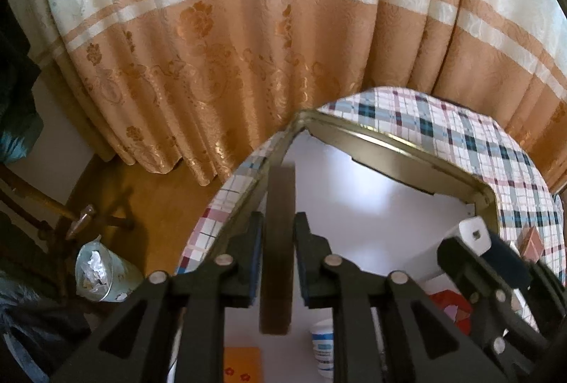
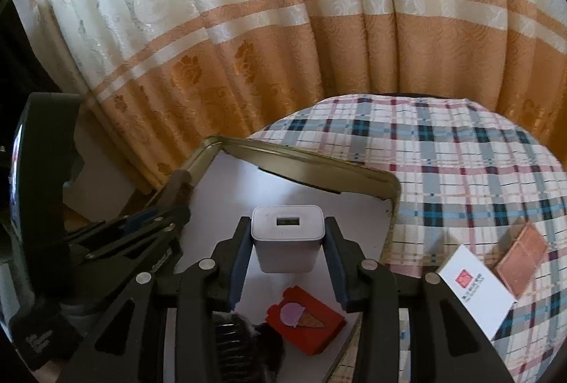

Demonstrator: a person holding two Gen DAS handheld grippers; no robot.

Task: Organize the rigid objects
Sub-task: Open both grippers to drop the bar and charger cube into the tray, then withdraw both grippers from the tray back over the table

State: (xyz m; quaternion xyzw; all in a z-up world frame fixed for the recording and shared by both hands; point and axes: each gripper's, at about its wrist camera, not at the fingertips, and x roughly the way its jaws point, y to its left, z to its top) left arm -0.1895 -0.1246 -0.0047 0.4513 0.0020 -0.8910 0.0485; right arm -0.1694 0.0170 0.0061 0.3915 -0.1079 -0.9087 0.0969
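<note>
My left gripper (image 1: 278, 234) is shut on a dark brown flat object (image 1: 278, 241), held edge-on above the white floor of a gold-rimmed metal tin (image 1: 389, 143). My right gripper (image 2: 287, 241) is shut on a white USB charger (image 2: 287, 237), held over the same tin (image 2: 308, 157); it also shows at the right of the left wrist view (image 1: 473, 232). In the tin lie a red ice-cream block (image 2: 306, 321), a dark hairbrush (image 2: 244, 344), an orange card (image 1: 242, 365) and a white-blue small bottle (image 1: 323, 349).
The tin sits on a plaid cloth (image 2: 460, 163). A white card box (image 2: 476, 287) and a brown wallet (image 2: 521, 259) lie on the cloth to the right. A patterned curtain (image 2: 283, 46) hangs behind. A bin (image 1: 102, 276) stands on the floor at left.
</note>
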